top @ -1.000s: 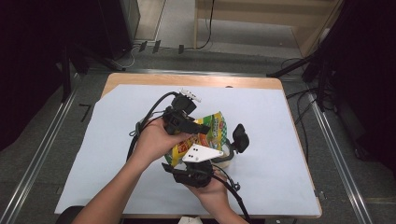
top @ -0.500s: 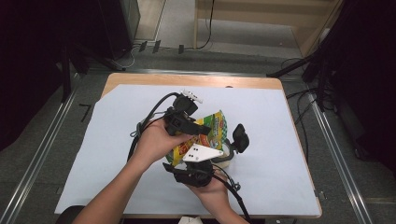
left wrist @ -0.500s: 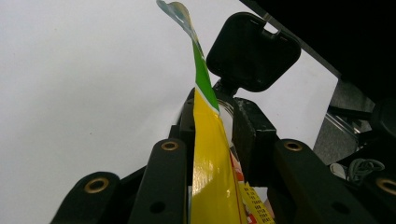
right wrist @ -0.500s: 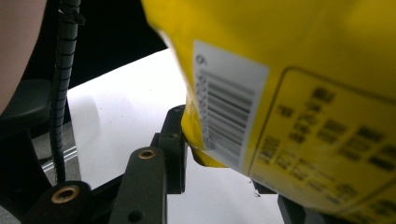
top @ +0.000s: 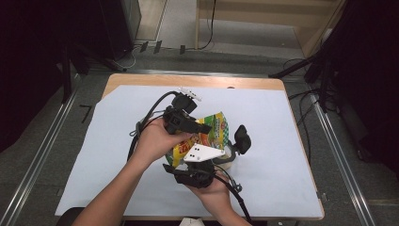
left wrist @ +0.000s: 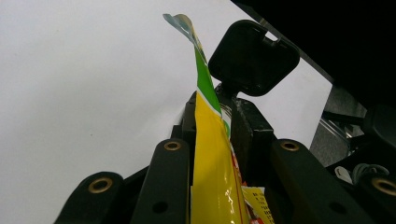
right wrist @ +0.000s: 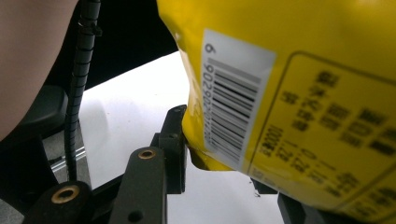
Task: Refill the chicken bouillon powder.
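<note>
Two grippers (top: 207, 128) (top: 225, 153), snack bag (top: 211, 134) edge-up

A pale blue sheet (top: 282, 141) covers most of the tabletop (top: 197, 81) and lies under both hand-held grippers, reaching well out on every side of them. Beyond them, at the far edge, a strip of bare wood shows. Metal rails (top: 42, 150) run along the grey floor (top: 357, 188) well to either side. Farther off past the tabletop, black cables (top: 207, 28) trail over the floor near a wooden frame (top: 263, 14).
</note>
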`<state>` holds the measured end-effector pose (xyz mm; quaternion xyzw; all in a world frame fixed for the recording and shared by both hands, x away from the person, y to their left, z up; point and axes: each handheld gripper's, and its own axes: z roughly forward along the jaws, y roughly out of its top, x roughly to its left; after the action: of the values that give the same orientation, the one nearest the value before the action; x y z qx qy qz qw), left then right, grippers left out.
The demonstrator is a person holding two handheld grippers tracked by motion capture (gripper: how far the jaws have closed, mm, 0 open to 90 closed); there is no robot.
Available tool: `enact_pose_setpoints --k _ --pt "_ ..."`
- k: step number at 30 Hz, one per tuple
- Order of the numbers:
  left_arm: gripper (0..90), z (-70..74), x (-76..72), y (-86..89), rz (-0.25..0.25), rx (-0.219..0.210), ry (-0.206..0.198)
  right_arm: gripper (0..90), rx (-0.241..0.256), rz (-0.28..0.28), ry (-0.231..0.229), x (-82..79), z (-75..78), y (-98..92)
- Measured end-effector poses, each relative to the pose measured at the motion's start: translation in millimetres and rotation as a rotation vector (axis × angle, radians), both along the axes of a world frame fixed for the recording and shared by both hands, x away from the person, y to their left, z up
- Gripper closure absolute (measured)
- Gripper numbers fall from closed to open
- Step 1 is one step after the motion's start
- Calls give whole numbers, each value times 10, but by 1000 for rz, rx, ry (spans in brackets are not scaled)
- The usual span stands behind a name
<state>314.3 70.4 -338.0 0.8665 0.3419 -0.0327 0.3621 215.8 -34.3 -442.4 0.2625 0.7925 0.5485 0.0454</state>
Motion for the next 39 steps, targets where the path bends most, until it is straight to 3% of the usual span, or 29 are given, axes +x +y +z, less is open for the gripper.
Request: enact_pose_setpoints --k 18,21,31,39 --pt "768 3 5 4 8 0 -22 646 -9 -2 -5 33 9 9" --pt "767 -12 3 -4 6 16 -22 645 -3 1 7 28 -9 20" --pt "766 -8 16 7 5 0 -22 645 -12 3 1 34 2 12" --pt "763 -36 30 -7 7 11 -14 645 -13 3 18 45 -11 10"
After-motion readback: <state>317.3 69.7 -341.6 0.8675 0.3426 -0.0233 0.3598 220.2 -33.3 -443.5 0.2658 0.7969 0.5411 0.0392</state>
